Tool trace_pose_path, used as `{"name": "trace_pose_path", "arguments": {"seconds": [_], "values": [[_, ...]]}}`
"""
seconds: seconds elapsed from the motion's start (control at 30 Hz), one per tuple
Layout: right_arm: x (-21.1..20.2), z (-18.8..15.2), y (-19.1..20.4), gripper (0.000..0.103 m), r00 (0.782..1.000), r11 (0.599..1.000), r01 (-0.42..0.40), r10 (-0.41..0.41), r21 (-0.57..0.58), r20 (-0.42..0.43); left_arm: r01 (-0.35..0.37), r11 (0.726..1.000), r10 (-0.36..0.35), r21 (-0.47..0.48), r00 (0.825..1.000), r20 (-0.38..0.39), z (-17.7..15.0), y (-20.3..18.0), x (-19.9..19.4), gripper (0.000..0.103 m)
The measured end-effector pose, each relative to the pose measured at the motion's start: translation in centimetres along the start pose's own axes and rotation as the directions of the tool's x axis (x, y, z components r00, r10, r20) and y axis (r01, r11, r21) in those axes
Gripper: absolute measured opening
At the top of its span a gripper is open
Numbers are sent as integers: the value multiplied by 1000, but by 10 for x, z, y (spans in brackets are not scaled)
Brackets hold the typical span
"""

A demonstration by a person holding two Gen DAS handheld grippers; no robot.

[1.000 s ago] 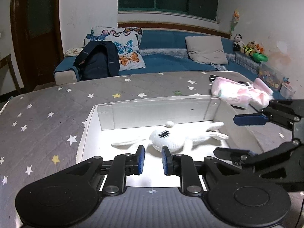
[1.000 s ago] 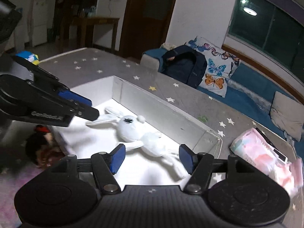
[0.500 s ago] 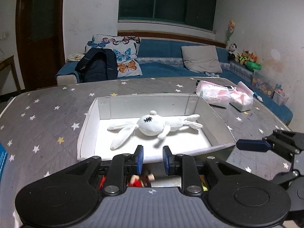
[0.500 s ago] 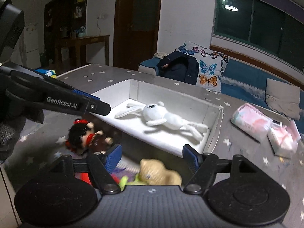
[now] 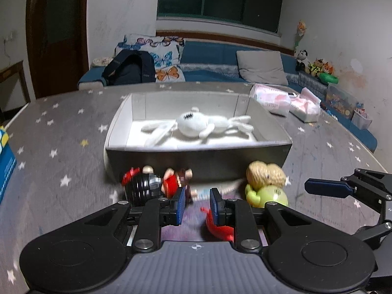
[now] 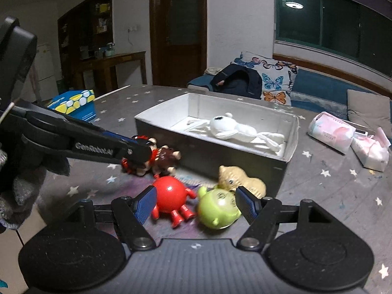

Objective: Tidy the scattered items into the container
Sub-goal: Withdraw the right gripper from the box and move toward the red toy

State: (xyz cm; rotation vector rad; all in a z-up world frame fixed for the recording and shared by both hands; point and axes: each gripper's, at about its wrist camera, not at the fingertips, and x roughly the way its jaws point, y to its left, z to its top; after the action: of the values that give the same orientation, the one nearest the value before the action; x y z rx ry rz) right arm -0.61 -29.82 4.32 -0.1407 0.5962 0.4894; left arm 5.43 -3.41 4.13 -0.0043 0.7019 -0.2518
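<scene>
A white rectangular box (image 6: 215, 152) sits on a grey star-patterned surface (image 6: 330, 196), holding a soft white plush rabbit (image 6: 235, 129). In front of its near wall lie a glossy red round figure (image 6: 171, 196), a green round-headed toy (image 6: 219, 207), a tan plush (image 6: 245, 183) and a dark-haired doll (image 6: 159, 159). The right gripper (image 6: 194, 202) is open, jaws flanking the red and green toys without pressing them. The left gripper (image 5: 196, 204), lettered "GenRobot.AI", hangs open near the doll, gripping nothing.

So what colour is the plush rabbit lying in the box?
White, with a small black stitched mark on its head; clearest in the right wrist view.
</scene>
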Motion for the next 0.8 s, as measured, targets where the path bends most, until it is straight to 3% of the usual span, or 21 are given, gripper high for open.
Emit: {"name": "trace_pose_path", "arguments": {"seconds": [0.8], "values": [[2, -20, 19, 72, 999, 998, -10, 13, 60, -41, -73, 996, 71, -53, 997, -40, -32, 3, -13, 24]]}}
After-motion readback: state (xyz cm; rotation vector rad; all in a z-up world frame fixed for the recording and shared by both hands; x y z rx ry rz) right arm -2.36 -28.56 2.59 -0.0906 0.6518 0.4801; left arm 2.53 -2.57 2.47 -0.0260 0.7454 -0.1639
